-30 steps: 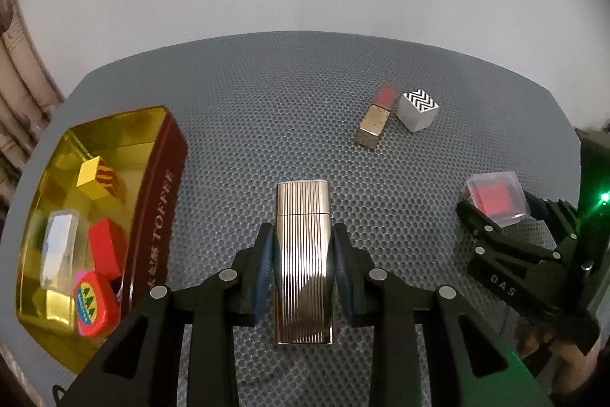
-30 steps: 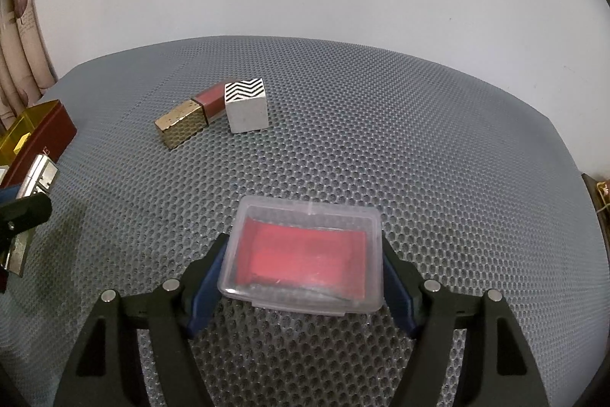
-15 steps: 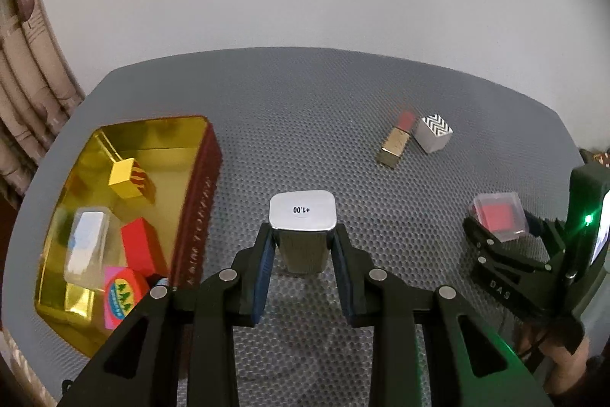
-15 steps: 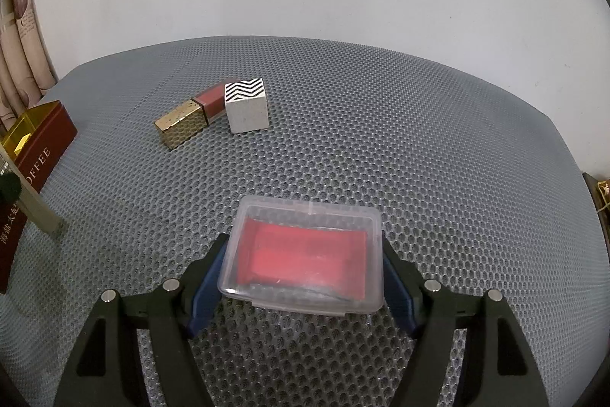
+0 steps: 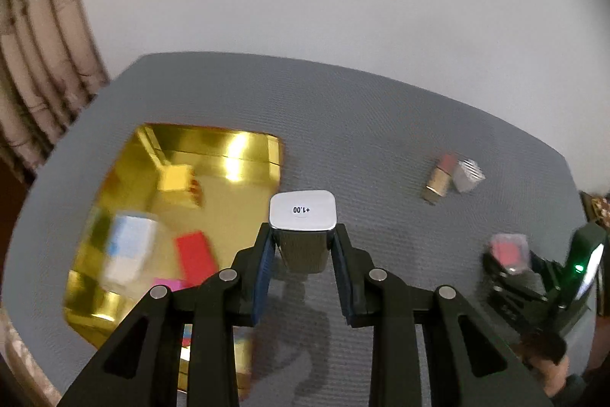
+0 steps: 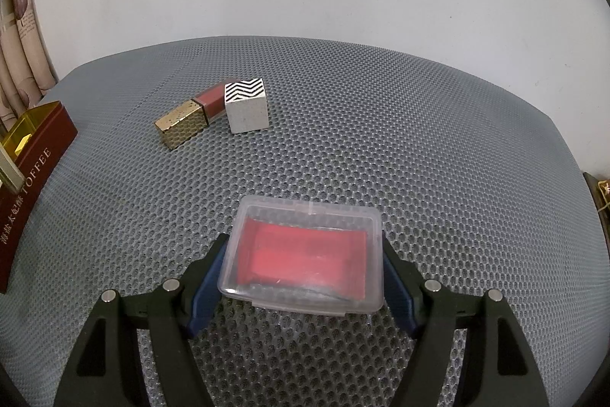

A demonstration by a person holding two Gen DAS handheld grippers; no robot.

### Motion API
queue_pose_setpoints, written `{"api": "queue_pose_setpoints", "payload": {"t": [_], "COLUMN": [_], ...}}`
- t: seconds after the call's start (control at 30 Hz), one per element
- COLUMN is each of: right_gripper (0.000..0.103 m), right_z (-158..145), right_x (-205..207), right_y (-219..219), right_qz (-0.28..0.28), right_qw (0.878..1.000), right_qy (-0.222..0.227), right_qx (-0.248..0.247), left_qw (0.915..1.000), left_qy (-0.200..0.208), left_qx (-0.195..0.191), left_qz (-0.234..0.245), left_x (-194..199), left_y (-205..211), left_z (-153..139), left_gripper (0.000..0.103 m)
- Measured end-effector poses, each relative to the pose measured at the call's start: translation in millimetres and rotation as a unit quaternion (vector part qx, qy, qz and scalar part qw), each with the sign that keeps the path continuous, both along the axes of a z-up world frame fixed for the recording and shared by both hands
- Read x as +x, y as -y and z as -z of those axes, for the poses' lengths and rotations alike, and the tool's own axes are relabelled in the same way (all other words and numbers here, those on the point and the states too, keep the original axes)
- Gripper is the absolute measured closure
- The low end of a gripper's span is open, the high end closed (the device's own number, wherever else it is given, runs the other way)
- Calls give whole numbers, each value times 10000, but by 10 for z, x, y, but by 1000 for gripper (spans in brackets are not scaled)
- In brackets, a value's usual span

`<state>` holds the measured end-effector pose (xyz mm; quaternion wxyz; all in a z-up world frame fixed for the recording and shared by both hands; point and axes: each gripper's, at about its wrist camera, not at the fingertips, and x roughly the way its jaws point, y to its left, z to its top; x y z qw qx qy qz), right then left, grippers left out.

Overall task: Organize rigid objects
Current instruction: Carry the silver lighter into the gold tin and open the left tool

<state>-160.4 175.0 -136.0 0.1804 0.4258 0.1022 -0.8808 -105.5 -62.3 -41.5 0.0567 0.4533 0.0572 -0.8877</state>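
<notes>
Two tools, each clamped: left tool (image 5: 303,250) on metal case (image 5: 303,216) beside tin (image 5: 228,147) rim, right tool (image 6: 305,269) on plastic box (image 6: 305,254).

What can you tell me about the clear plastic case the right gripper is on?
The clear plastic case is a flat rectangular box with rounded corners, a translucent lid and a red insert showing through. It lies flat on the grey honeycomb mat, closed as far as can be seen. The right gripper has its blue-padded fingers against the two short sides. Nothing else touches it; the zigzag cube sits well apart.
</notes>
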Motion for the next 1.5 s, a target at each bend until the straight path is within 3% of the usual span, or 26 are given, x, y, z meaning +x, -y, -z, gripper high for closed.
{"api": "queue_pose_setpoints", "payload": {"t": [0.17,0.27,0.57,0.8,1.3,1.5], "right_gripper": [28,28,28,28,28,28], "right_z": [-8,-7,3,-16,-1,3], "right_x": [110,97,51,27,-37,-56], "right_y": [37,36,8,27,-2,-10], "right_qz": [0,5,7,8,6,6], "right_qw": [10000,10000,10000,10000,10000,10000], "right_qy": [3,3,5,6,8,9], "right_qx": [-7,-5,-10,-11,-14,-16], "left_qw": [9979,9991,9977,9956,9940,9909], "left_qy": [-19,-94,53,165,113,280], "left_qx": [641,279,185,-252,-446,-545], "left_qz": [-69,-305,-658,-887,-993,-1199], "left_x": [-6,3,-51,-127,-474,-590], "left_y": [366,452,812,973,1102,1216], "left_z": [-89,-133,-44,46,205,312], "left_gripper": [74,76,76,76,76,76]}}
